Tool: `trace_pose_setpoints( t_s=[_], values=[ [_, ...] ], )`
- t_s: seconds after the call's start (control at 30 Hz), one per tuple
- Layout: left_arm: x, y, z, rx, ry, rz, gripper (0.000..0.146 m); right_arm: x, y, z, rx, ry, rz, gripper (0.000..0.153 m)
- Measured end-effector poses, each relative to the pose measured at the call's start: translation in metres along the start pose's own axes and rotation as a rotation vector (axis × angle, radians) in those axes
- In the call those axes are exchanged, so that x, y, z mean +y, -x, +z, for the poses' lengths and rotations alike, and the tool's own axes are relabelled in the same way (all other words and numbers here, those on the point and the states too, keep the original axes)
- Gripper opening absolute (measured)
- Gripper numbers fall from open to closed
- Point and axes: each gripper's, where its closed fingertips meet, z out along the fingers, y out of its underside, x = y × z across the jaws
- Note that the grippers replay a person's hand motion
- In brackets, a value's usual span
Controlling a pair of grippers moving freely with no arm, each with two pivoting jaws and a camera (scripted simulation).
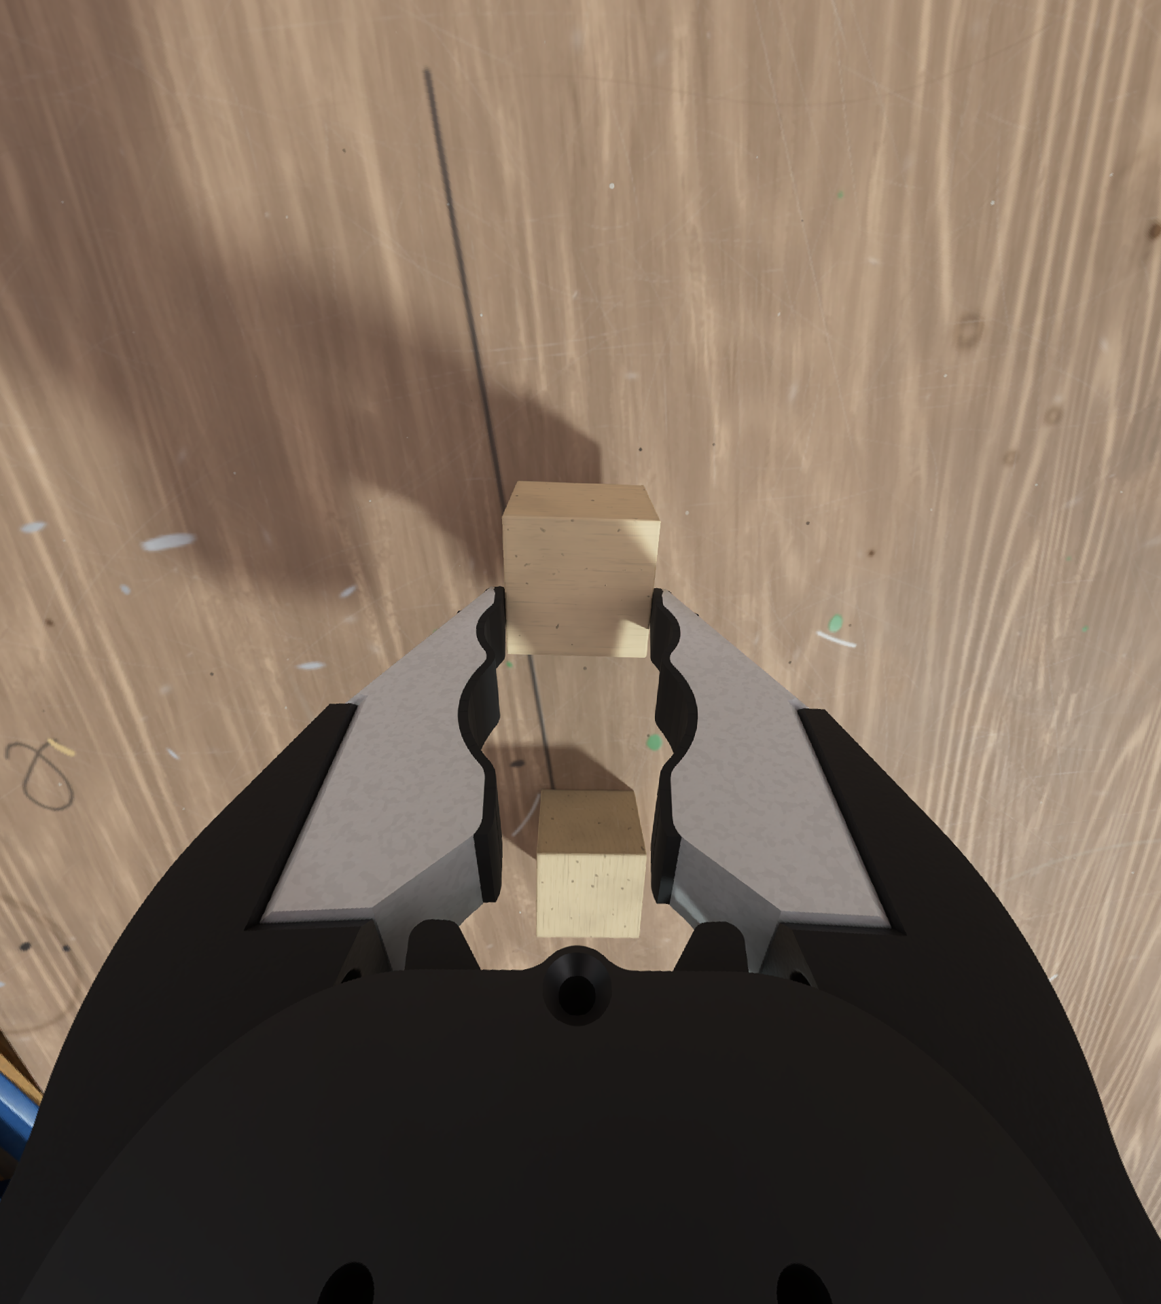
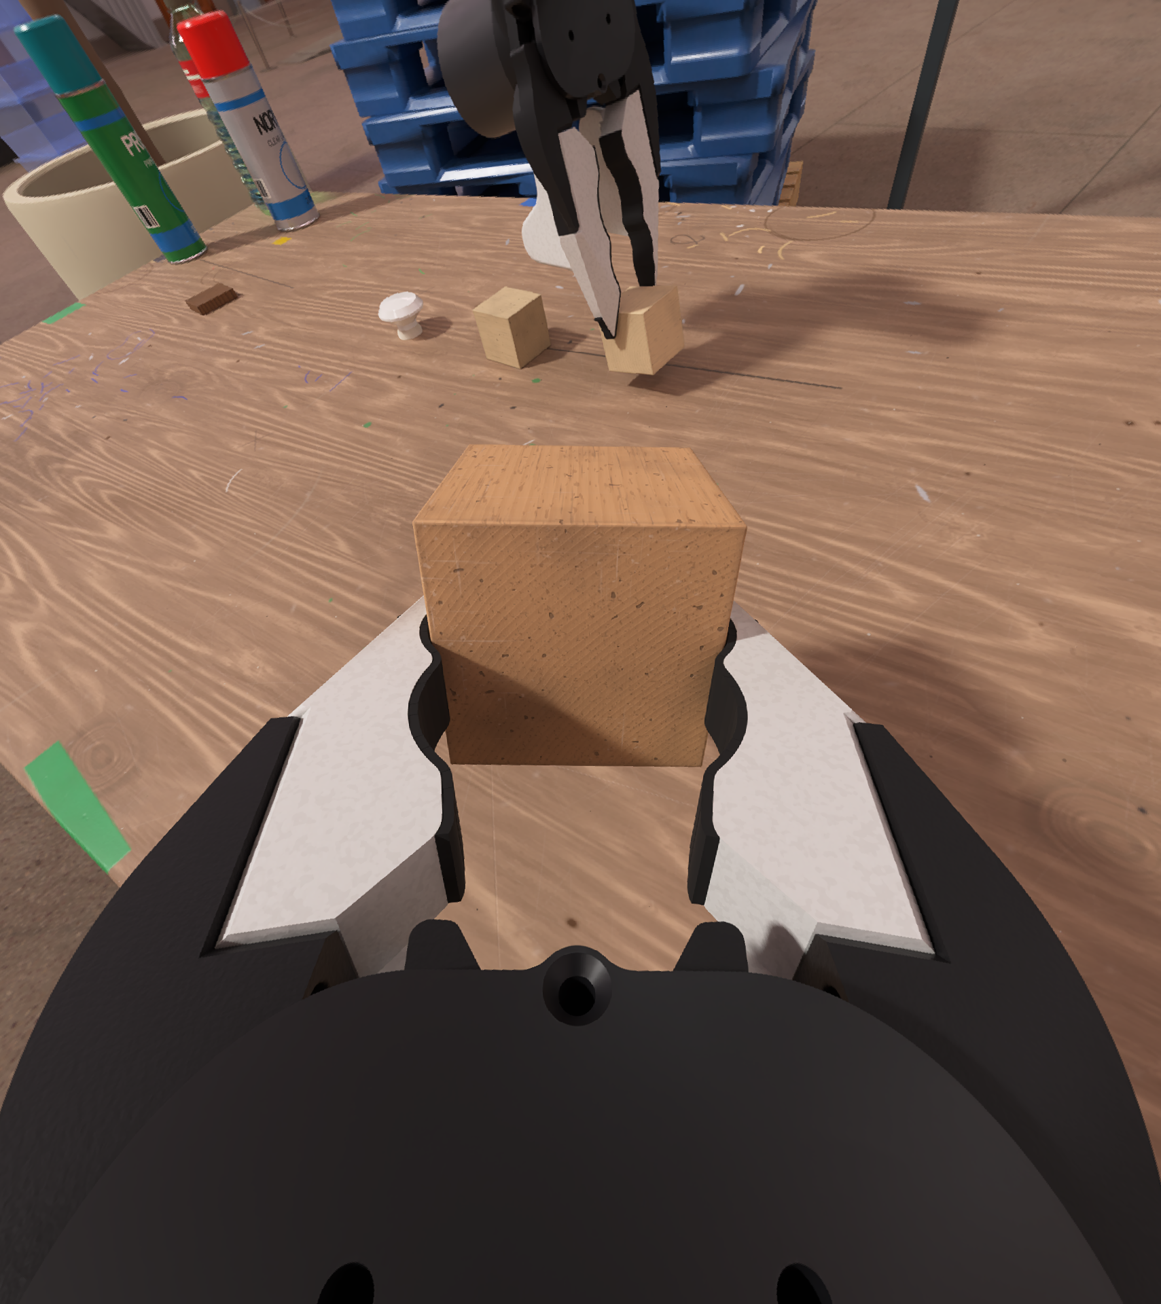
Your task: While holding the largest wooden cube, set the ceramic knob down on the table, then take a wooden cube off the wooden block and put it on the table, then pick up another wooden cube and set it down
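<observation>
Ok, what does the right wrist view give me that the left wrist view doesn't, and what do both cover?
Only the right wrist view shows the right gripper clamping the largest wooden cube, the ceramic knob standing on the table, the small dark wooden block, and two spray cans at the far edge.

Only the left wrist view shows the pencil line running under the held cube.

Both show the left gripper shut on a pale cube, lifted and tilted, and a second pale cube resting on the table.
</observation>
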Motion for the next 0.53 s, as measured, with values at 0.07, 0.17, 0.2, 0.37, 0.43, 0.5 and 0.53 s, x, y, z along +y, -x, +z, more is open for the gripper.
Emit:
trace_pose_setpoints(
  t_s=[0.07, 0.17, 0.2, 0.37, 0.43, 0.5, 0.53],
  values=[
    [-0.002, 0.0, 0.004, 0.007, 0.0, 0.001, 0.041, 0.001, 0.0, 0.001, -0.003, 0.004, 0.001, 0.074],
    [-0.006, -0.001, 0.008, 0.022, -0.008, 0.002, 0.041, 0.002, 0.0, 0.003, -0.004, 0.009, 0.003, 0.074],
    [-0.007, -0.001, 0.01, 0.024, -0.007, 0.007, 0.041, 0.002, 0.0, 0.003, -0.004, 0.009, 0.003, 0.074],
    [-0.013, -0.003, 0.016, 0.021, 0.009, 0.023, 0.041, 0.002, -0.001, 0.003, -0.002, 0.012, 0.004, 0.074],
    [-0.014, -0.003, 0.018, 0.017, 0.028, 0.027, 0.041, 0.003, -0.001, 0.003, -0.002, 0.014, 0.005, 0.074],
    [-0.015, -0.003, 0.02, 0.016, 0.038, 0.027, 0.041, 0.003, -0.002, 0.003, -0.003, 0.016, 0.006, 0.074],
    [-0.016, -0.003, 0.021, 0.015, 0.036, 0.024, 0.042, 0.004, -0.002, 0.003, -0.003, 0.016, 0.008, 0.074]
  ],
)
